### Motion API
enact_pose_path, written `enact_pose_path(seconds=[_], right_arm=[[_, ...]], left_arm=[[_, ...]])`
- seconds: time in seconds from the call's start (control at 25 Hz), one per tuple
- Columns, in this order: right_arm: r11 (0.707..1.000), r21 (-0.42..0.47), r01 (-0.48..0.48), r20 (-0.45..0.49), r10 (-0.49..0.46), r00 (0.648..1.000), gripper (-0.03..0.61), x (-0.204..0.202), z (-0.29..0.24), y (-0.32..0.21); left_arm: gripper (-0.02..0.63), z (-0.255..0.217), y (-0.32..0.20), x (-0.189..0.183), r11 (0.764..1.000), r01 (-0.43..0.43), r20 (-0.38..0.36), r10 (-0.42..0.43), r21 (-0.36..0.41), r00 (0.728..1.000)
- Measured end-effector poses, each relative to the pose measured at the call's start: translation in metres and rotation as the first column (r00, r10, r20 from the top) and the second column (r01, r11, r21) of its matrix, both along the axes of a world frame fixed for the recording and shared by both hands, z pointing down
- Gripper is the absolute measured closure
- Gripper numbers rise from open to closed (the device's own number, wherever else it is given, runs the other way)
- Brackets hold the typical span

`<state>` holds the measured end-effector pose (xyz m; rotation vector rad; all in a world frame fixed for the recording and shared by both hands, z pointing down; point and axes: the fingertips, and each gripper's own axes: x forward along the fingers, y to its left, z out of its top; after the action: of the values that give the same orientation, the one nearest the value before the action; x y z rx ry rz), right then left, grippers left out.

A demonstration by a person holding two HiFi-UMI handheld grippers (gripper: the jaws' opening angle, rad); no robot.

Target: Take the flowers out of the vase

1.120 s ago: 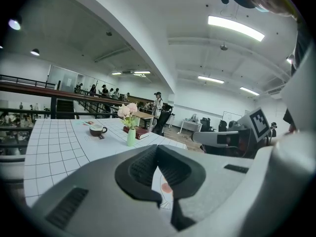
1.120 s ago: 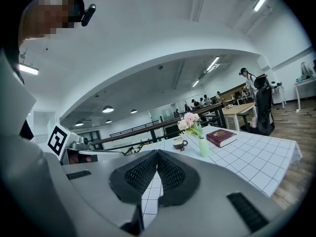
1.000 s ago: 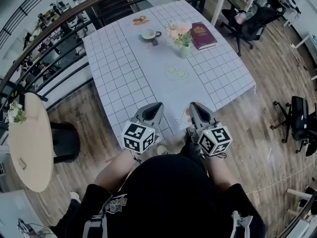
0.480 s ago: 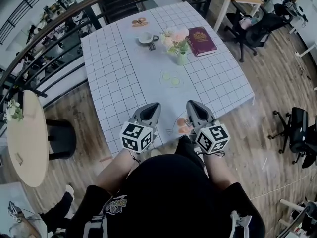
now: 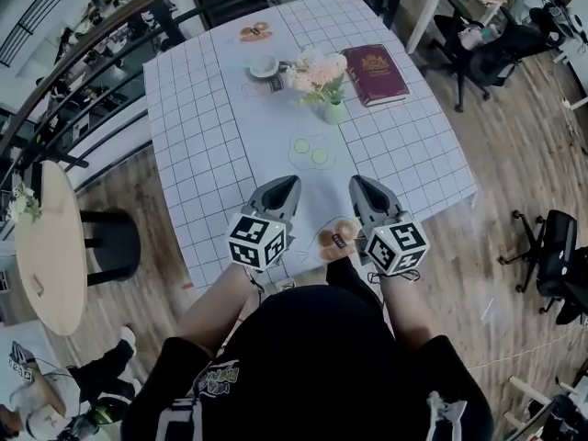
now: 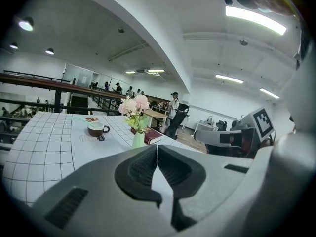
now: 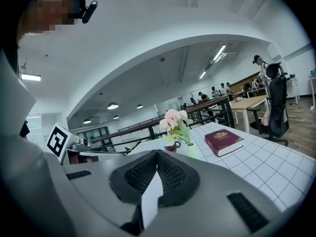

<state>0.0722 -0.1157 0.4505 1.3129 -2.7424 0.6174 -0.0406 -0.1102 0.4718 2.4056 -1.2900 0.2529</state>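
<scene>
Pink flowers (image 5: 317, 70) stand in a small pale green vase (image 5: 333, 111) near the far middle of the white grid-cloth table (image 5: 202, 154). The same flowers (image 6: 133, 105) and vase (image 6: 138, 138) show in the left gripper view, and the flowers (image 7: 173, 119) show far ahead in the right gripper view. My left gripper (image 5: 287, 186) and right gripper (image 5: 356, 186) hover side by side over the table's near edge, well short of the vase. Both are shut with nothing between their jaws.
A dark red book (image 5: 375, 68) lies right of the vase. A cup on a saucer (image 5: 264, 65) and a plate of pastries (image 5: 254, 32) sit behind it. A glass plate with green slices (image 5: 310, 150) and a snack plate (image 5: 337, 238) lie nearer. Office chairs (image 5: 542, 255) stand right.
Both grippers have moved forward toward the table and now reach over its near edge. The table and the vase sit closer in the head view. The jaws stay shut.
</scene>
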Motion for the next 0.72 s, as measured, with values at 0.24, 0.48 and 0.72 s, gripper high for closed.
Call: enact_pose_path(seconds=[0.24, 0.48, 0.72], right_arm=[[0.999, -0.03, 0.03, -0.003, -0.03, 1.0, 0.558, 0.004, 0.018, -0.03], [0.997, -0.054, 0.063, -0.011, -0.064, 0.998, 0.558, 0.009, 0.033, -0.053], [0.993, -0.075, 0.091, -0.023, -0.092, 0.995, 0.558, 0.021, 0.047, -0.073]], left_arm=[[0.603, 0.015, -0.036, 0.008, 0.999, 0.032, 0.004, -0.032, -0.014, 0.999], [0.505, 0.034, -0.071, 0.02, 0.998, 0.05, 0.006, -0.05, -0.024, 0.999], [0.447, 0.043, -0.108, 0.028, 0.996, 0.084, -0.01, -0.084, -0.015, 0.996]])
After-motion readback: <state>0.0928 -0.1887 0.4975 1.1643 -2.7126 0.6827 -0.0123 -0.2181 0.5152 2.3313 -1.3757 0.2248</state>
